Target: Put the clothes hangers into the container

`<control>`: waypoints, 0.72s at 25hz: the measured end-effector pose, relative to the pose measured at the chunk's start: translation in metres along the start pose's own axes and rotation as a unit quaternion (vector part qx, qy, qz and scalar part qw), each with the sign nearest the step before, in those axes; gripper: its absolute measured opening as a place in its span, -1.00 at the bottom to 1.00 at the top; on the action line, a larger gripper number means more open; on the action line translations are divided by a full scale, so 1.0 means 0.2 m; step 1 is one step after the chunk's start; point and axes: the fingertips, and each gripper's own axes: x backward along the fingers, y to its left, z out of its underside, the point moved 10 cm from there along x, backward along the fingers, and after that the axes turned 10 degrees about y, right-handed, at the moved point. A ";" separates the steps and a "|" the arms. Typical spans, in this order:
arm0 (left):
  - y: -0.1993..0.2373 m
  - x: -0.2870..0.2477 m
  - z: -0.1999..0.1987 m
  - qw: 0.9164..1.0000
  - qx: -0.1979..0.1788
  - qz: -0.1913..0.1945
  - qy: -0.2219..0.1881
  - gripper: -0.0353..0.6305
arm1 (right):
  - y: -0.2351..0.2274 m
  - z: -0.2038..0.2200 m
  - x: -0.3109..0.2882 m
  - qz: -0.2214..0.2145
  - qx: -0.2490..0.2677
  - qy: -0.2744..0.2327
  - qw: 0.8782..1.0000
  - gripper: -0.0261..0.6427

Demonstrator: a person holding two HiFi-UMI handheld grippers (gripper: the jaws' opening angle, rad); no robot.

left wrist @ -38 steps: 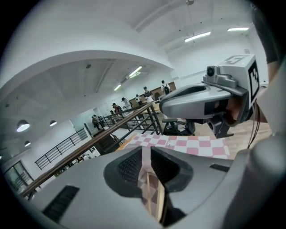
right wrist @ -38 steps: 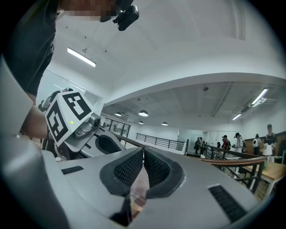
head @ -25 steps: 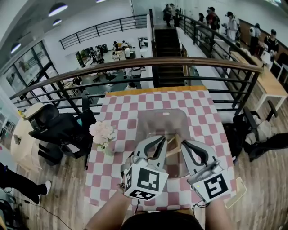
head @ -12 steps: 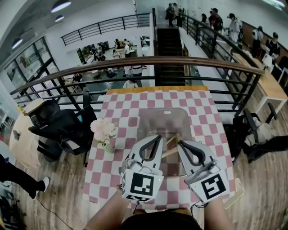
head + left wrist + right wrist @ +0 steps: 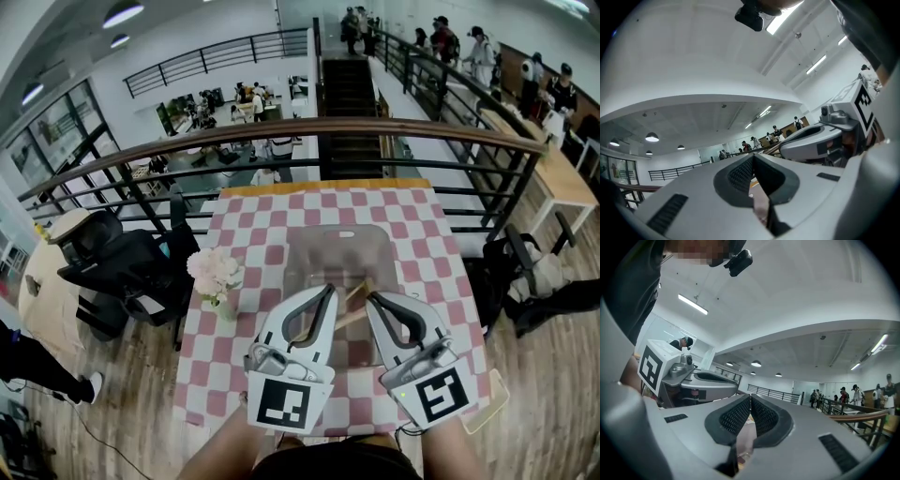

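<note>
Evidently both clenched empty — left gripper (image 5: 327, 292), right gripper (image 5: 371, 300); wooden hanger (image 5: 350, 316) lies between, inside container (image 5: 337, 246).

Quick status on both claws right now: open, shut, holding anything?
Left claw: closed, nothing held.
Right claw: closed, nothing held.

Checkered table (image 5: 253, 225): clear container (image 5: 339, 235), flower vase (image 5: 217, 278).

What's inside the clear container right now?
Wooden clothes hangers lie in the clear container, but only a few bars show. The left claw and right claw cover its near half, so the count is unclear.
</note>
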 end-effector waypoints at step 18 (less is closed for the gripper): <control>0.04 0.11 0.02 0.999 0.023 0.018 -0.037 -0.87 | 0.10 -0.07 0.06 0.055 0.028 -0.041 0.997 -0.82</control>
